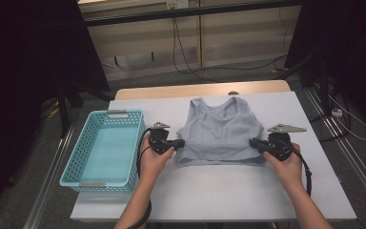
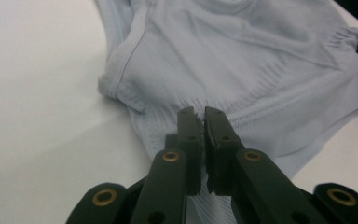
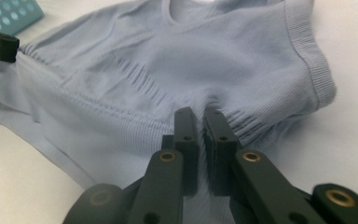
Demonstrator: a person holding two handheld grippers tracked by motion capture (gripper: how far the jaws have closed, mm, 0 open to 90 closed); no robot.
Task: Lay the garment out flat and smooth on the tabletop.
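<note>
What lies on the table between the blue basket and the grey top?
In the high view, the left gripper and the hand holding it sit between the basket and the top, pinching the top's near edge. Otherwise the table is bare there.

The pale blue crop top (image 1: 220, 131) in the middle is soft knit cloth with ribbed bands. The blue basket (image 1: 106, 149) at the left is shiny plastic full of holes. The bench (image 1: 228, 191) is smooth, matt white. Each claw is matt black plastic with little brass rings.
</note>
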